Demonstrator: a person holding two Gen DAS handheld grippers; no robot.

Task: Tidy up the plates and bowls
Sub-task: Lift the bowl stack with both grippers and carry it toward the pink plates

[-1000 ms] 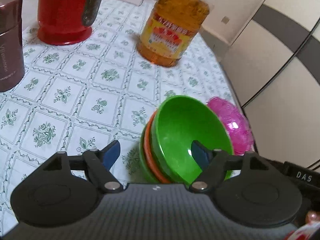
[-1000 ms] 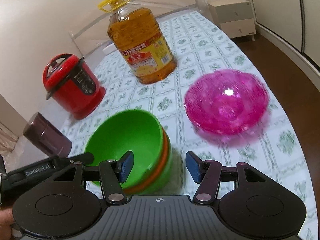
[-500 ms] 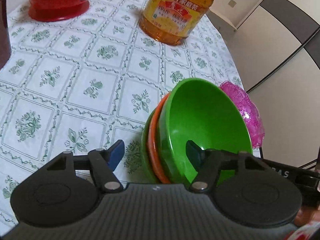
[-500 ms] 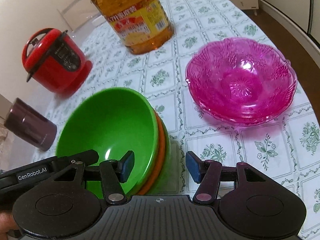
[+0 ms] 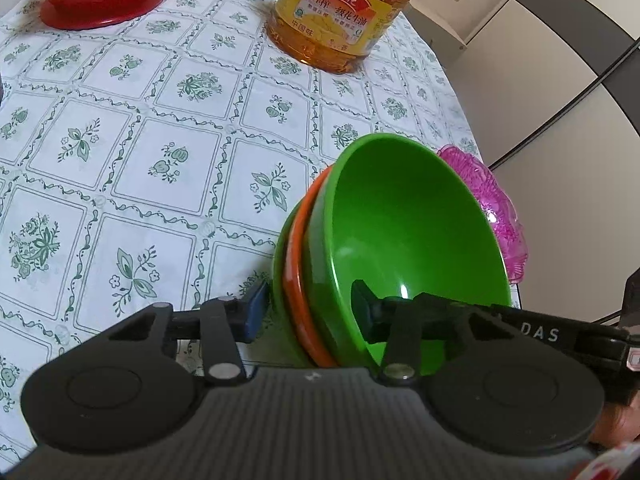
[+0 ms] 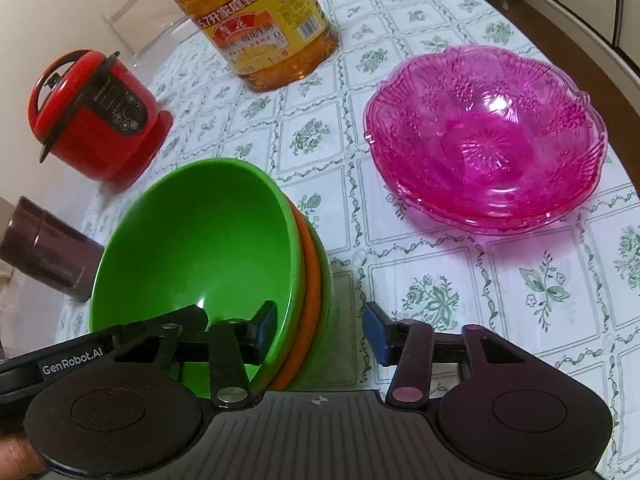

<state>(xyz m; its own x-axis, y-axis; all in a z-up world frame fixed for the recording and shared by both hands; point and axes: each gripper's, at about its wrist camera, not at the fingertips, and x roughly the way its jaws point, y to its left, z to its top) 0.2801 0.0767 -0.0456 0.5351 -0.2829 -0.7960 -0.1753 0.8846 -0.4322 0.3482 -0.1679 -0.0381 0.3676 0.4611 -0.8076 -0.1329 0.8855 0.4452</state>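
On the tablecloth (image 6: pixel 440 280), stacked green-orange-green bowls (image 6: pixel 208 240).

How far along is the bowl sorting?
Done: green-and-orange stack is nested; pink bowls look nested beside it. In hand: left gripper and right gripper straddle opposite walls of the stack, jaws have just been closing, right not yet gripping. Remaining: probably moving the stack.

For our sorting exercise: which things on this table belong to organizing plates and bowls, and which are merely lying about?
Belong to the job:
stack of bowls
pink bowl

Lying about:
oil bottle
red cooker
dark canister
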